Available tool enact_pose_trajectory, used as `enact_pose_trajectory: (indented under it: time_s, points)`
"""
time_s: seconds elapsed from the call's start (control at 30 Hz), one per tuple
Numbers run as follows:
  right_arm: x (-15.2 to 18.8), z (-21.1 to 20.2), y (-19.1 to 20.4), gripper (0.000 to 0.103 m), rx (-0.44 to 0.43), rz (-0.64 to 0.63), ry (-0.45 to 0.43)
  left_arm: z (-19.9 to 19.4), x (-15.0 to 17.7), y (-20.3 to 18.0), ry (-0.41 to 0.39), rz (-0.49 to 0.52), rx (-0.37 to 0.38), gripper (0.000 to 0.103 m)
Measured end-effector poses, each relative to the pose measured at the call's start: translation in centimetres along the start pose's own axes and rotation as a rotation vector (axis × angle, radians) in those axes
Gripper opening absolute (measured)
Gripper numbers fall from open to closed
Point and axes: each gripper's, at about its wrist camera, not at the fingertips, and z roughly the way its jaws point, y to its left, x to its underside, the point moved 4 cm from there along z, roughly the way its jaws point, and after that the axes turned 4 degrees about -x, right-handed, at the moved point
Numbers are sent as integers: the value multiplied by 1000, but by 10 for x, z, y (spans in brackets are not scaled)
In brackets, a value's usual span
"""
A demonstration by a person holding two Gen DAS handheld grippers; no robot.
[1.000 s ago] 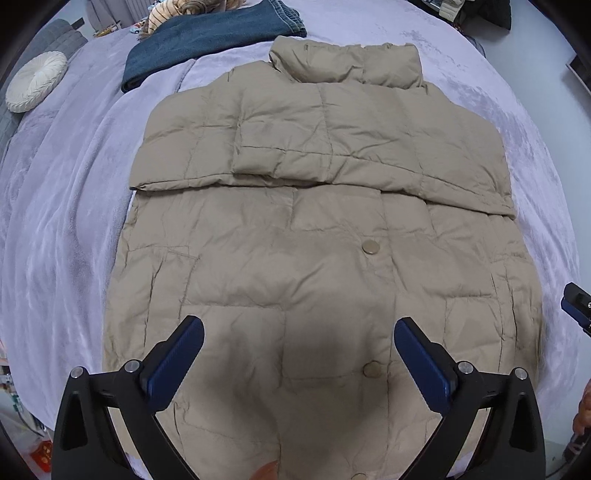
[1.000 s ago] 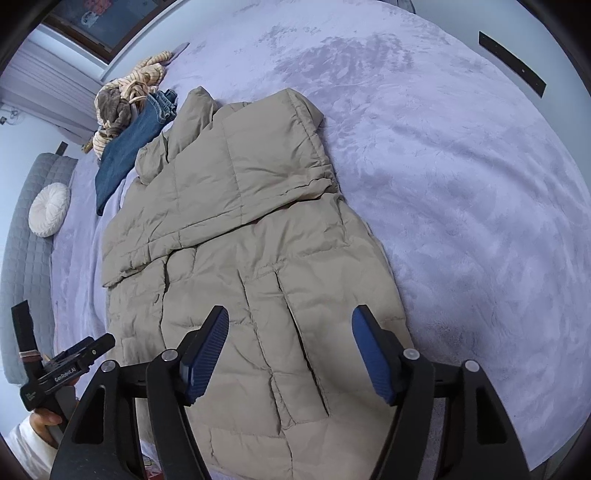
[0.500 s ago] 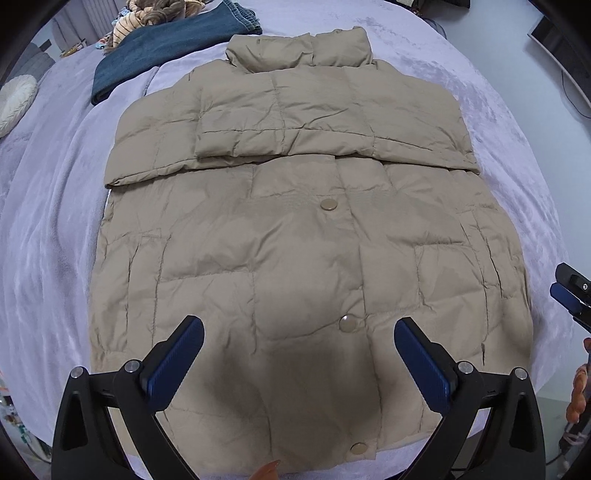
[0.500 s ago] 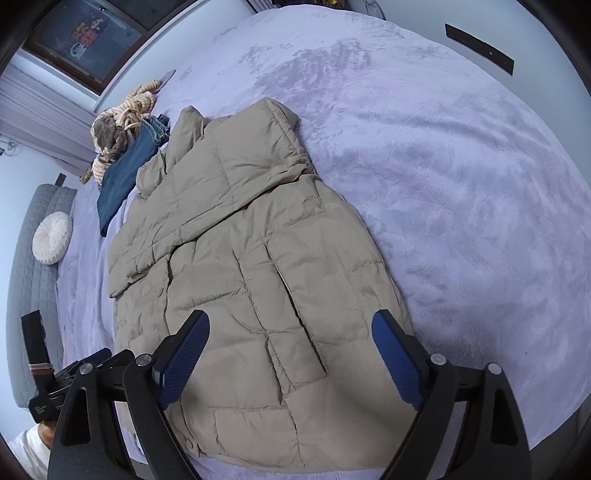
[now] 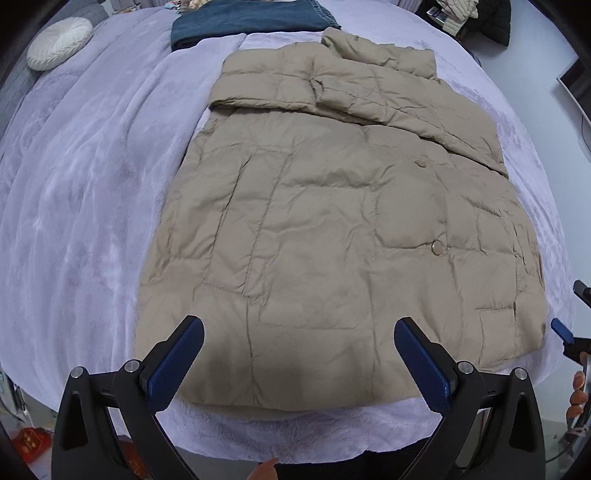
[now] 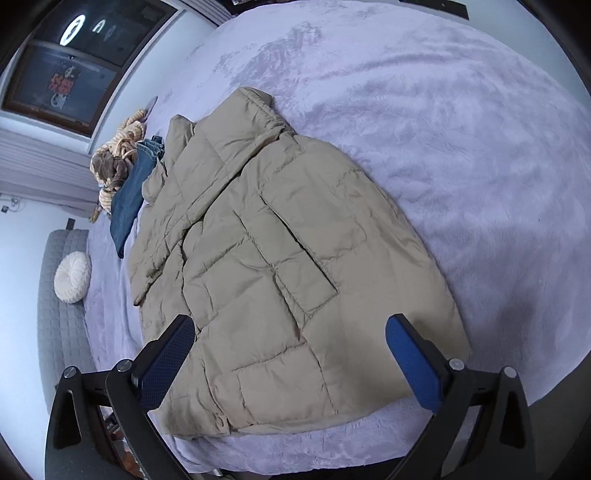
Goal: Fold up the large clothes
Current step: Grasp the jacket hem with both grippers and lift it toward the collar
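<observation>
A large beige puffer jacket (image 5: 332, 206) lies flat on a lilac bedspread (image 5: 85, 192), buttoned side up, with its sleeves folded across the chest. It also shows in the right wrist view (image 6: 280, 258). My left gripper (image 5: 299, 354) is open and empty, above the jacket's hem towards its left side. My right gripper (image 6: 291, 354) is open and empty, above the hem's right corner. A tip of the right gripper (image 5: 561, 330) shows at the right edge of the left wrist view.
Folded blue jeans (image 5: 247, 18) lie beyond the collar, with a striped garment (image 6: 118, 162) beside them. A round white cushion (image 5: 59, 42) rests on a grey quilted seat (image 6: 62, 314). The bed's front edge (image 5: 295, 439) is just below the hem.
Both grippers have drawn back towards the hem and the bed's edge. The left one has shifted left, so the jacket now sits right of centre. The jacket itself has not moved.
</observation>
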Motion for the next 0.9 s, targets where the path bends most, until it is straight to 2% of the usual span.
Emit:
enact_pose_trajectory:
  time_s: [0.1, 0.2, 0.3, 0.43, 0.53, 0.77, 0.9]
  points:
    - [9, -1, -18, 103, -27, 86, 31, 5, 14, 19, 17, -69, 6, 103]
    - [19, -5, -38, 103, -50, 173, 26, 10, 24, 35, 31, -114, 15, 103]
    - [27, -4, -55, 103, -77, 251, 25, 15, 35, 46, 55, -148, 97, 103]
    - [33, 1, -73, 103, -114, 335, 33, 21, 51, 61, 99, -241, 227, 103]
    - [39, 6, -80, 103, -157, 392, 35, 23, 64, 69, 118, -281, 282, 103]
    - [48, 18, -81, 103, -173, 429, 67, 47, 89, 77, 224, -346, 381, 103]
    - [52, 27, -80, 103, -160, 423, 90, 59, 85, 69, 210, -353, 406, 103]
